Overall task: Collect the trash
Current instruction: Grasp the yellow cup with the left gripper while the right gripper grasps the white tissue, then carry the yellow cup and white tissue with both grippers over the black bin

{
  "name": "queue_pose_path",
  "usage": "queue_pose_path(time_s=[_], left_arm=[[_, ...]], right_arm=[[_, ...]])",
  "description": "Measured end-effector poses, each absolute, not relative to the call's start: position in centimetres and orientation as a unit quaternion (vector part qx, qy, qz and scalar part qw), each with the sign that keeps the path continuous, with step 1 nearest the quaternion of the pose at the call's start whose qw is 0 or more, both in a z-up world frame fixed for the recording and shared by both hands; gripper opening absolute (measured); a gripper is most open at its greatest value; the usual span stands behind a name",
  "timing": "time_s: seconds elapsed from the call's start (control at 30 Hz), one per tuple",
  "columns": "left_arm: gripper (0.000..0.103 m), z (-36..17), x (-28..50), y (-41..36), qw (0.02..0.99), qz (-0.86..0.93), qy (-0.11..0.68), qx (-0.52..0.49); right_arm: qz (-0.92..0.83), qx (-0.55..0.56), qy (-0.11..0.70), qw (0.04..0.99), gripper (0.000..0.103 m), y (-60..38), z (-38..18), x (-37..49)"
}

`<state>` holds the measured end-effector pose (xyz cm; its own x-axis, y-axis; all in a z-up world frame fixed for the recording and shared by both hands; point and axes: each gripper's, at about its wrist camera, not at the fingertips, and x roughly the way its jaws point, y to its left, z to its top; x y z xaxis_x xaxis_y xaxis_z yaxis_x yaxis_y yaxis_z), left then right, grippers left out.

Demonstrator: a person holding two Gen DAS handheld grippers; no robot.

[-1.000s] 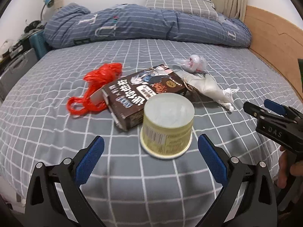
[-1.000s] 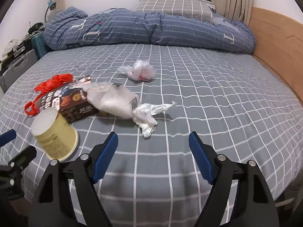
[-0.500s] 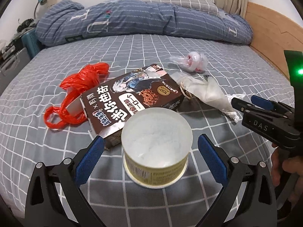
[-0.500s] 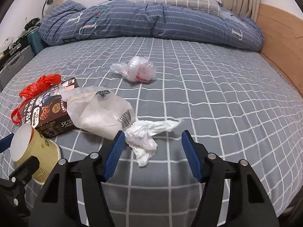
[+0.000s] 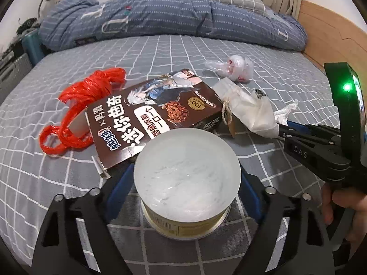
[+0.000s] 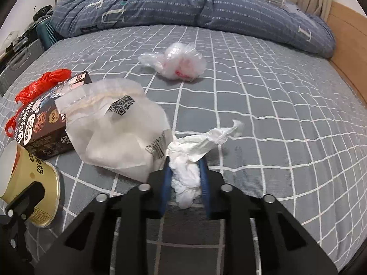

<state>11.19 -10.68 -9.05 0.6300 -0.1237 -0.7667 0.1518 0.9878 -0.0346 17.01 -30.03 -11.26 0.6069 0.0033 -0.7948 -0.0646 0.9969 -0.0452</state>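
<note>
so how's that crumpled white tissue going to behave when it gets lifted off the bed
The crumpled white tissue will probably squash rather than resist: the right gripper has just closed on it and it bunches between the pads. It looks very light. Its twisted tail will likely dangle, and might brush the translucent bag beside it.

"DAS" is showing in white on the right gripper (image 5: 281,127) body, seen to the right of the left claw. "100" is sitting in a gold badge on the brown box (image 5: 158,116) just ahead of the left claw; big Chinese chars beside it are reading upside down. A QR code and a barcode are showing on the white bag (image 6: 119,133), left of the right claw; digits too small to read.
</note>
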Motion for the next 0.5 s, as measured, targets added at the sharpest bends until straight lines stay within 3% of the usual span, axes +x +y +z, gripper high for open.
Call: queue_pose_path(time_s=[0.17, 0.5], left_arm=[[0.073, -9.2, 11.2, -10.8, 0.902, -0.085, 0.423, 0.016], [0.072, -8.9, 10.9, -10.4, 0.903, -0.080, 0.421, 0.015]], right_arm=[[0.021, -0.022, 0.441, 0.897, 0.013, -30.4, -10.9, 16.9], [0.012, -0.015, 0.435, 0.900, 0.013, -31.1, -10.1, 16.7]])
